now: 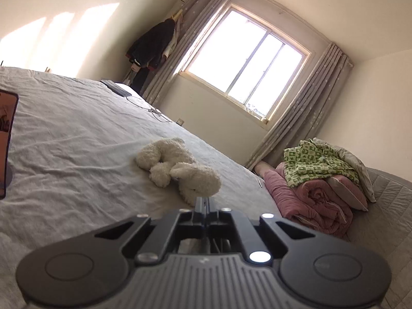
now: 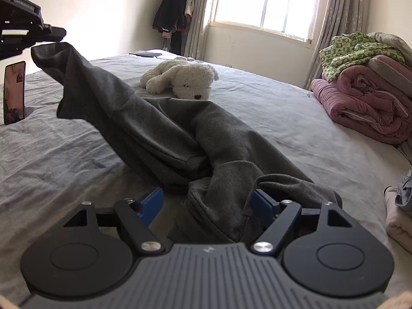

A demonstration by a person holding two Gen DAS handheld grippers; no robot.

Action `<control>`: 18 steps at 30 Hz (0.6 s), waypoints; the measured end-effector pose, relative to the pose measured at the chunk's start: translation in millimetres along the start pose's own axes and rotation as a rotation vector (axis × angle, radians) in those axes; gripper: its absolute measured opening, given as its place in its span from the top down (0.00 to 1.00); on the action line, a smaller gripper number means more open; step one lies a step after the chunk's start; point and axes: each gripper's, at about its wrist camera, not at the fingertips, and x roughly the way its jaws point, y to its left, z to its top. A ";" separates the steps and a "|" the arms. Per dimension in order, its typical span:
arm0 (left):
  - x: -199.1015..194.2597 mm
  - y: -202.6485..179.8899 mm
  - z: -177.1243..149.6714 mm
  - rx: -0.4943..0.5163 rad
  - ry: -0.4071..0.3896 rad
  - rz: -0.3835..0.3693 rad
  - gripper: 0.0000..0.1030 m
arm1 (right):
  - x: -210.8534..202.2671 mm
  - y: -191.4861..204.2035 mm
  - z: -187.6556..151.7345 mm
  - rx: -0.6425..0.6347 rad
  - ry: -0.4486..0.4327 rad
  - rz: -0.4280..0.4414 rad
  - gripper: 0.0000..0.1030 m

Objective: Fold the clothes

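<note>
A dark grey garment stretches across the grey bed sheet in the right wrist view. Its far end is lifted up at the upper left, where my left gripper holds it. Its near end is bunched between the blue pads of my right gripper, whose jaws stand wide open around the cloth. In the left wrist view my left gripper has its jaws together; the garment itself does not show there.
A white plush dog lies mid-bed, also in the left wrist view. A rolled pink quilt with green patterned cloth sits at right. A phone stands at left. Folded clothes lie at far right.
</note>
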 end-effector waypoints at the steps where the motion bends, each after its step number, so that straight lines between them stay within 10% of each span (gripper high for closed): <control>1: -2.0 0.5 2.6 0.014 -0.013 0.009 1.00 | 3.9 -1.8 -1.3 0.006 0.016 -0.011 0.33; 6: 11.1 11.5 -0.7 -0.022 0.087 0.007 0.98 | 18.9 -11.7 -5.8 0.048 0.080 -0.058 0.68; 12: 38.2 0.2 -28.3 0.040 0.288 -0.040 0.61 | 7.3 -14.6 2.7 0.088 0.043 -0.082 0.83; 18: 61.6 -30.5 -72.3 0.310 0.458 -0.071 0.42 | 2.6 -28.1 8.6 0.167 0.033 -0.084 0.87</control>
